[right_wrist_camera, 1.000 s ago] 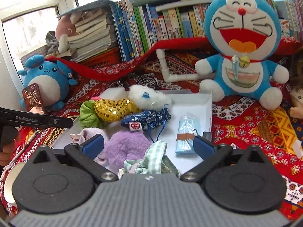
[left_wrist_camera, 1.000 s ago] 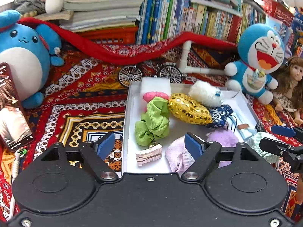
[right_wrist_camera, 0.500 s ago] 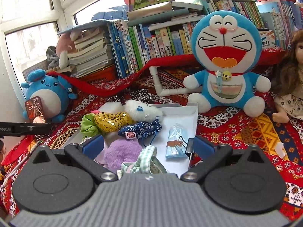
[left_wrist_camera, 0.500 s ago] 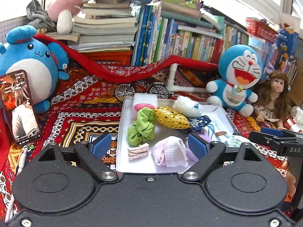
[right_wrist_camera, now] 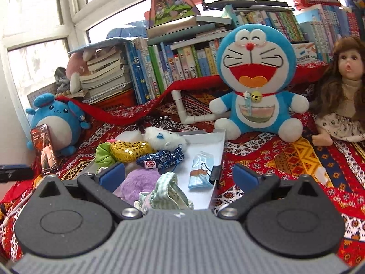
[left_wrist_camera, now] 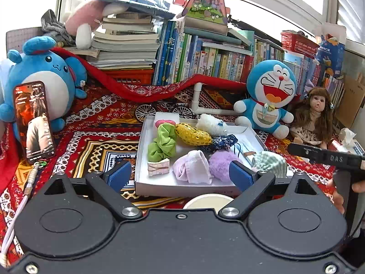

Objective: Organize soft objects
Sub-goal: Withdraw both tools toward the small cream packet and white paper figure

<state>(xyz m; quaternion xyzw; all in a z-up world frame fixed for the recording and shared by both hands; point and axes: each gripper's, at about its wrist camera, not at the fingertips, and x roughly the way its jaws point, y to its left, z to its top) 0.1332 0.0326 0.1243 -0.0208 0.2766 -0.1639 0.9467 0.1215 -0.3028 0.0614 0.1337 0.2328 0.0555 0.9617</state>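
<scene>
A white tray [left_wrist_camera: 159, 186] is sitting at the centre of the left wrist view on a red patterned cloth [left_wrist_camera: 91, 141], holding a heap of soft objects. A green scrunchie [left_wrist_camera: 162, 146] is lying at the tray's left, a gold sequinned pouch [left_wrist_camera: 192, 134] just beside it, a pale pink cloth [left_wrist_camera: 192, 166] and a purple fluffy puff [left_wrist_camera: 220, 163] touching near the front edge. The left tool [left_wrist_camera: 180, 175] is hovering low in the frame before the tray, its jaws opening with nothing gripped. In the right wrist view, the right tool [right_wrist_camera: 180, 175] is standing released too, a green checked cloth [right_wrist_camera: 170, 190] lying between its blue pads [right_wrist_camera: 113, 174], untouched. A blue cat plush [right_wrist_camera: 253, 86] is sitting upper right, beyond the tray.
</scene>
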